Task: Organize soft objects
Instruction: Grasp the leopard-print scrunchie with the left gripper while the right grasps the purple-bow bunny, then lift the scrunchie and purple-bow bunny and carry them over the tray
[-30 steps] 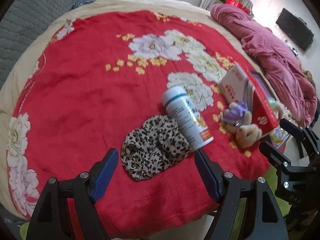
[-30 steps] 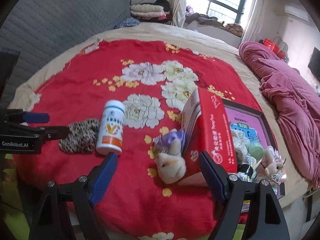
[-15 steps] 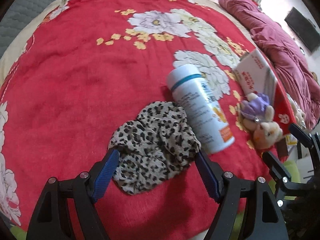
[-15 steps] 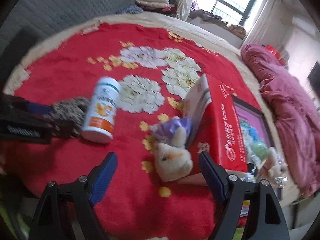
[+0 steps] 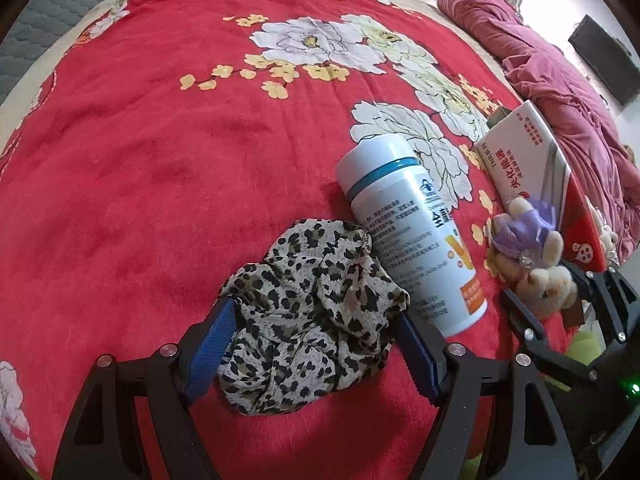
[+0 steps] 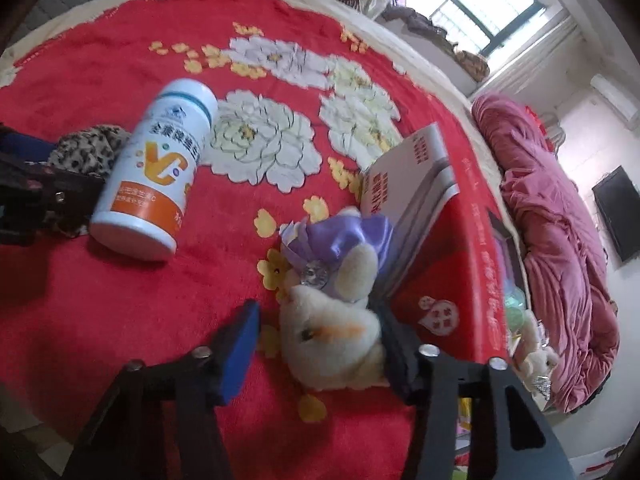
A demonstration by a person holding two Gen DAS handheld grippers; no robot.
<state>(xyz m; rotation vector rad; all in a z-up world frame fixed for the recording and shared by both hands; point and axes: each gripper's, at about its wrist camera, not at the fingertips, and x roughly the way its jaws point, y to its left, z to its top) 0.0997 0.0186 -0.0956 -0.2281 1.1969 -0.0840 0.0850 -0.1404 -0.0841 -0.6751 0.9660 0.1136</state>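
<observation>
On the red bed blanket (image 5: 140, 184), the leopard-print cloth (image 5: 312, 312) lies between the spread fingers of the left gripper (image 5: 314, 354), ungrasped. The right gripper (image 6: 320, 340) has just been closing its fingers around the plush toy (image 6: 332, 332); its right finger touches the toy, the left stands just clear.

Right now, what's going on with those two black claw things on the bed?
A person is tidying soft items with two handheld grippers. The left gripper is lowered around the leopard scrunchie on the red blanket, jaws open on either side of it. The right gripper is around the plush toy; its jaws have just been closing, with a gap left at one side. A white bottle lies between the two, and a red box stands behind the toy.
</observation>
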